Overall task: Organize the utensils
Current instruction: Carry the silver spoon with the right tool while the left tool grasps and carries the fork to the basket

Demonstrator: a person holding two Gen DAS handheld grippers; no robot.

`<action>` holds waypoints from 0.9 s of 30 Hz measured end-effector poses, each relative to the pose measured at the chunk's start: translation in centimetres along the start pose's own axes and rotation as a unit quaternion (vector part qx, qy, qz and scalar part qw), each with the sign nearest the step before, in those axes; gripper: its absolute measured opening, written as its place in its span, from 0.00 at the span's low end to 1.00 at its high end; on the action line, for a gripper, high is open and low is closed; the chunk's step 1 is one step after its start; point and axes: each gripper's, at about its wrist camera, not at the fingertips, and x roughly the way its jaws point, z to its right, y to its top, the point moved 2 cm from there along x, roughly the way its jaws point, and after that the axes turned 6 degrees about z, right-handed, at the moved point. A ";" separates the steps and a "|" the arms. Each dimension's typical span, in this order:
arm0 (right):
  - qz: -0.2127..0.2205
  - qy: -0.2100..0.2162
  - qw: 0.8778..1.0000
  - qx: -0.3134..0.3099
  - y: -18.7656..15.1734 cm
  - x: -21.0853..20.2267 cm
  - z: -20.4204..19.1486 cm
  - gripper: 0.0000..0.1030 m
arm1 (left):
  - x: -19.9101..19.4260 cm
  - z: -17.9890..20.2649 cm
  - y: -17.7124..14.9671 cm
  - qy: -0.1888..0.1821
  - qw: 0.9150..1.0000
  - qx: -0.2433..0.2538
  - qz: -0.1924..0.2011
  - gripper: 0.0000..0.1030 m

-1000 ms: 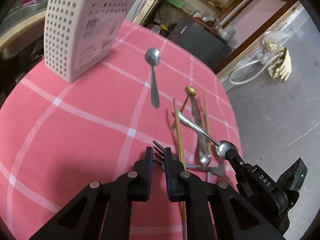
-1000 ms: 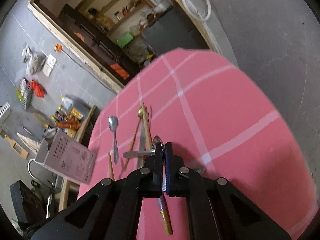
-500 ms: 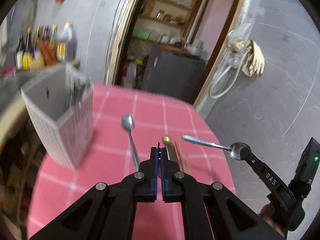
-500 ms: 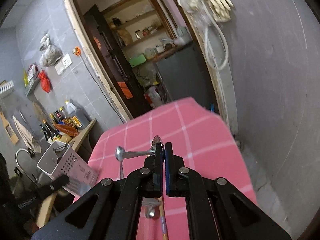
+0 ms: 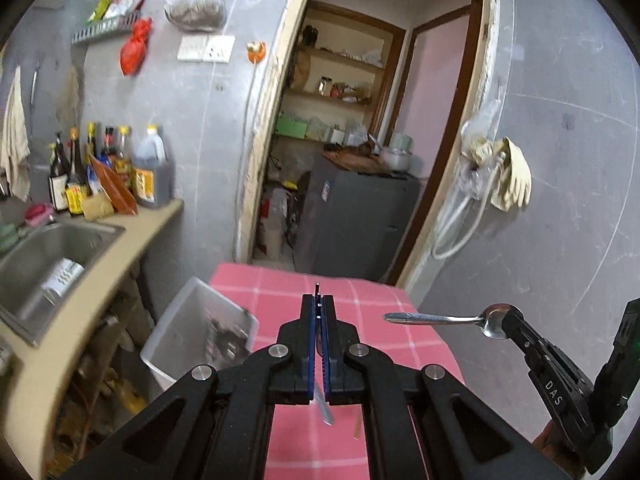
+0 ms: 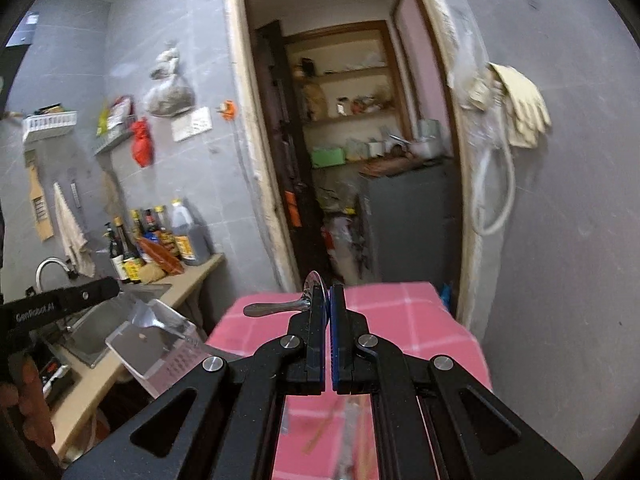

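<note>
Left wrist view: the left gripper (image 5: 318, 312) is pinched on a fork (image 5: 317, 289), a tine tip showing above the pads and the handle hanging below them. Off to the right, the right gripper (image 6: 328, 300) is clamped on the bowl of a steel spoon (image 5: 440, 319), handle sticking out sideways. Both utensils are carried in the air above the pink checked tablecloth (image 5: 372, 344), with the white perforated caddy (image 5: 192, 320) standing at its left edge, beside the counter.

The step in hand looks like delivery to the caddy. Done well, each utensil should be brought over the open top, tipped handle-down, and released only once inside, one gripper at a time so the two don't collide.

Count: one fork, one spoon, one caddy already holding some blurred cutlery, and at least one wooden stick (image 5: 357, 426) left on the cloth.
</note>
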 end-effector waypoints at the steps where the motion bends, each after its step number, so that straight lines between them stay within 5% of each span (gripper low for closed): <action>1: 0.001 0.006 1.000 -0.001 0.3 0.1 -0.6 0.02 | -0.2 -0.2 0.4 0.002 1.000 0.002 0.002 0.03; 14: -0.006 0.092 0.993 -0.068 2.6 2.2 -9.8 0.02 | -2.3 -6.7 5.0 0.033 0.999 0.000 0.026 0.03; 27: -0.048 0.113 0.980 -0.157 1.3 4.2 -14.6 0.02 | -1.9 -9.6 5.2 0.077 0.996 0.040 0.002 0.03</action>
